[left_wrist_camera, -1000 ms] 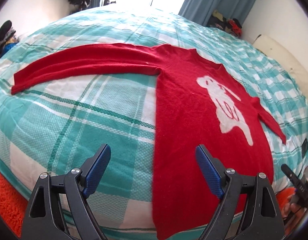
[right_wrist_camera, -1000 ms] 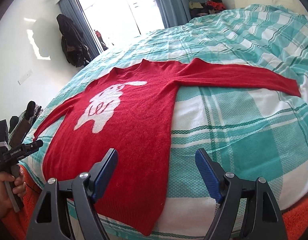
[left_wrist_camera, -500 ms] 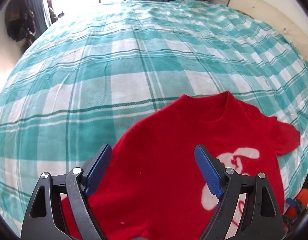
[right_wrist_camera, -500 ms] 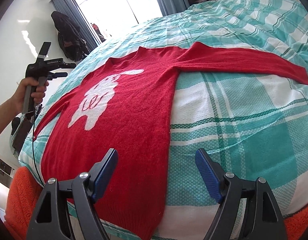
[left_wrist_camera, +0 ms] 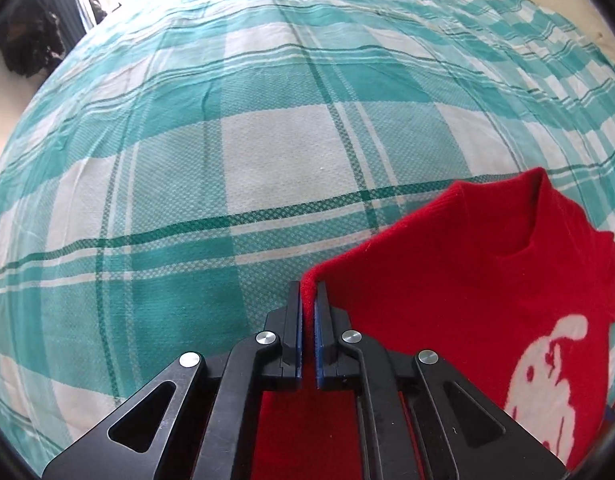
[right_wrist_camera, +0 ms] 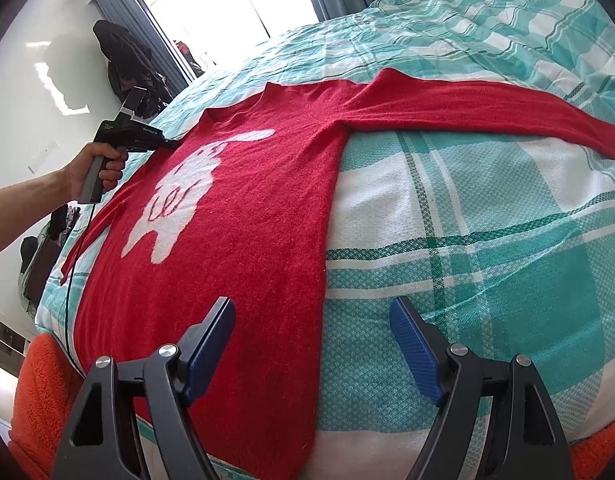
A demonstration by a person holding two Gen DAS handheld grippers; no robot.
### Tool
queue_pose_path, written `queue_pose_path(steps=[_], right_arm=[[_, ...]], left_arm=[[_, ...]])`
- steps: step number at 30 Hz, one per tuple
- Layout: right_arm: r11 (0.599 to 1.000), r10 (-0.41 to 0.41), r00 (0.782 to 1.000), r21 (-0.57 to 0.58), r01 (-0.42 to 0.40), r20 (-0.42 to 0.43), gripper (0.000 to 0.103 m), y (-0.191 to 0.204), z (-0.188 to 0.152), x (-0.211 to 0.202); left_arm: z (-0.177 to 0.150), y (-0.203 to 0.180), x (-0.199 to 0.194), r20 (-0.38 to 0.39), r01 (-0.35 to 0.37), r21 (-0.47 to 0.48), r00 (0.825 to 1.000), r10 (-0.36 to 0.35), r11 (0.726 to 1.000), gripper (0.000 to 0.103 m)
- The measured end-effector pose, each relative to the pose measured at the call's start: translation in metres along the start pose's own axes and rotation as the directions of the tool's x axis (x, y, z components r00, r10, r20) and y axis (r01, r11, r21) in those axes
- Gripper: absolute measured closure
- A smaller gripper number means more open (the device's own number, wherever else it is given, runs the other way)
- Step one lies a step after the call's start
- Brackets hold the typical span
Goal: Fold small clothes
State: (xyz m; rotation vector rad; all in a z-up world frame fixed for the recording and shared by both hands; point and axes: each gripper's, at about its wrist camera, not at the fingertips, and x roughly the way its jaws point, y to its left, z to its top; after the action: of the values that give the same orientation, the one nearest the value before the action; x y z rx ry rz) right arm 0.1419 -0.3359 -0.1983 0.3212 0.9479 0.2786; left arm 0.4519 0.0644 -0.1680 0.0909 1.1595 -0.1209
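Observation:
A red sweater (right_wrist_camera: 247,216) with a white animal figure lies flat on the bed, its right sleeve (right_wrist_camera: 487,108) stretched out to the right. My left gripper (left_wrist_camera: 308,300) is shut on the sweater's left shoulder fold (left_wrist_camera: 309,280), beside the collar (left_wrist_camera: 519,232). In the right wrist view the left gripper (right_wrist_camera: 175,145) touches the sweater's left shoulder edge. My right gripper (right_wrist_camera: 311,344) is open and empty, above the sweater's lower right hem.
The bed has a teal and white checked cover (left_wrist_camera: 267,152). An orange fleece blanket (right_wrist_camera: 39,400) hangs at the bed's near edge. Dark clothes (right_wrist_camera: 127,64) hang by the window at the left.
My left gripper has moved from the sweater's hem to its left shoulder and has shut on the fabric there. The right gripper has hardly moved.

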Motion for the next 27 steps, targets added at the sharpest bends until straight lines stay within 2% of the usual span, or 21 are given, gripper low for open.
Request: queue_pose_path(steps=[6,9,10,11,12,13,16,19,21,24,27], right_arm=[[1.000,-0.009,1.000,-0.010,0.009,-0.001,0.024,0.000,-0.001,0.001],[1.000,-0.008,1.000,-0.010,0.008,-0.003,0.024,0.000,-0.001,0.000],[1.000,-0.008,1.000,-0.009,0.008,-0.004,0.024,-0.001,-0.001,0.000],[1.000,-0.007,1.000,-0.008,0.007,-0.004,0.024,-0.001,-0.001,-0.001],[1.000,-0.007,1.000,-0.007,0.007,-0.003,0.024,-0.001,-0.001,-0.001],[1.000,-0.008,1.000,-0.006,0.008,-0.001,0.024,-0.001,0.000,-0.002],[1.000,-0.020,0.999,-0.008,0.021,0.033,0.024,0.000,0.001,-0.011],[0.999,-0.032,0.994,-0.025,0.035,0.101,0.024,0.004,0.005,-0.026],[0.997,-0.044,0.991,-0.051,0.051,0.129,0.023,0.009,0.006,-0.031],[0.992,-0.057,0.988,-0.101,0.071,0.142,0.021,0.020,0.006,-0.032],[0.984,-0.054,0.987,-0.157,0.078,0.150,0.020,0.031,0.002,-0.033]], left_arm=[[0.002,0.002,0.020,-0.025,-0.102,-0.116,0.995,0.100,0.988,0.100],[0.001,-0.002,0.016,-0.031,-0.134,-0.123,0.991,0.131,0.983,0.095],[0.000,-0.002,0.013,-0.037,-0.133,-0.119,0.991,0.130,0.984,0.088],[0.000,0.000,0.008,-0.048,-0.144,-0.117,0.989,0.139,0.983,0.066],[0.000,0.002,0.000,-0.055,-0.165,-0.121,0.986,0.159,0.979,0.039],[-0.002,0.006,-0.012,-0.034,-0.178,-0.130,0.984,0.175,0.975,0.032],[-0.016,0.015,-0.059,0.058,-0.144,-0.169,0.986,0.156,0.975,0.031],[-0.052,0.018,-0.111,0.140,-0.079,-0.197,0.984,0.107,0.977,0.024],[-0.088,0.009,-0.142,0.191,-0.053,-0.172,0.978,0.086,0.984,0.012],[-0.148,-0.019,-0.171,0.235,-0.040,-0.133,0.969,0.071,0.990,0.008],[-0.217,-0.034,-0.182,0.230,-0.031,-0.157,0.971,0.067,0.987,0.008]])
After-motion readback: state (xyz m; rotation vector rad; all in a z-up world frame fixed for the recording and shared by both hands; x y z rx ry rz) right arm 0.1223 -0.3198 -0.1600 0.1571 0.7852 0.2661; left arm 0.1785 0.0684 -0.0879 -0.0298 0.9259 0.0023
